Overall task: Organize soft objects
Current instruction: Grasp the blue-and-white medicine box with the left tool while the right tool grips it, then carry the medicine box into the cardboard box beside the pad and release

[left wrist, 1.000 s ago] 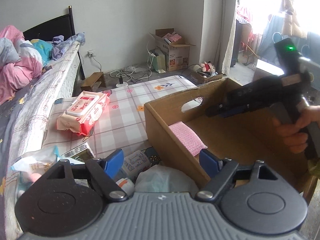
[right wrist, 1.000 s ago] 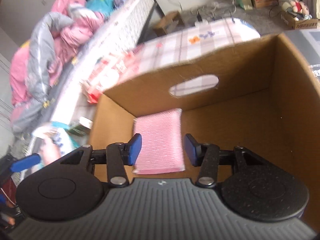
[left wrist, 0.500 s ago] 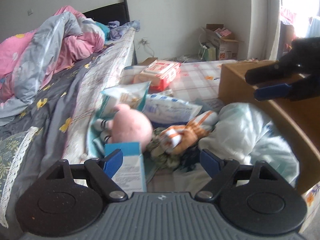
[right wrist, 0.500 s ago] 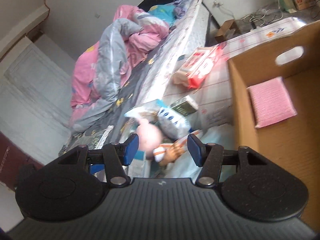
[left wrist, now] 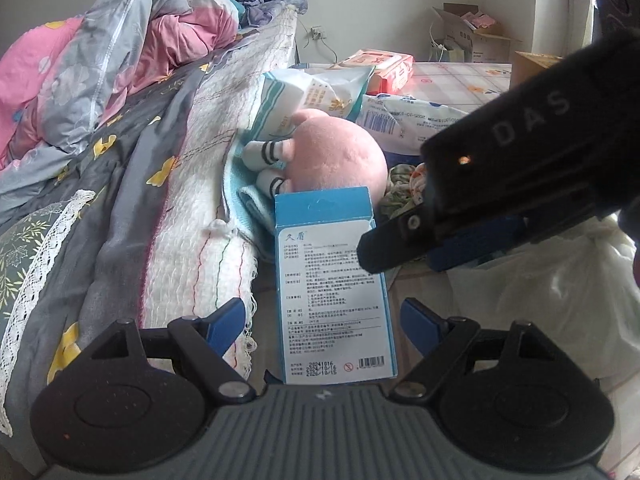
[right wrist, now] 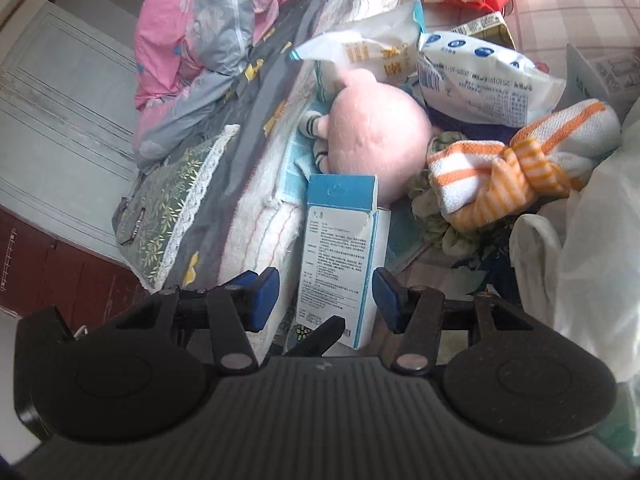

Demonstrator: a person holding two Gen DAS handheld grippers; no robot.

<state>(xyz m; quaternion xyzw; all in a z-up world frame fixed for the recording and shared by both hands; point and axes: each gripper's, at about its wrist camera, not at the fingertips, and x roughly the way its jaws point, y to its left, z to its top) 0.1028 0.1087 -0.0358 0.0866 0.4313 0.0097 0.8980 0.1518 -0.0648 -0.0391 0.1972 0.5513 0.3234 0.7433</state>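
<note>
Left hand-held gripper (left wrist: 322, 322) spread wide, nothing between its blue pads, hanging low over a blue-and-white carton (left wrist: 334, 284) lying flat straight ahead; dates 2024.10.16 and 2026.10.15 legible on its nearest edge beside a barcode. Right hand-held gripper (right wrist: 326, 294) likewise open and empty, straddling the same carton from above, "DAS" readable on its black body (left wrist: 528, 120) where it crosses the left view. Just beyond the carton, touching its far end, a pink plush toy (right wrist: 376, 136) with striped feet. To the right of the plush, a knotted orange-striped towel (right wrist: 516, 172); right again, a white plastic bag (left wrist: 552, 280). Farther off, a white packet with blue dots (right wrist: 484, 80) and a white tissue pack with yellow print (left wrist: 320, 96), then a red-and-white wipes pack (left wrist: 384, 64). To the left, the bed (left wrist: 120, 184) with pink and grey bedding. Versus half a second ago: both grippers nearer the carton, cardboard box gone from the right view
</note>
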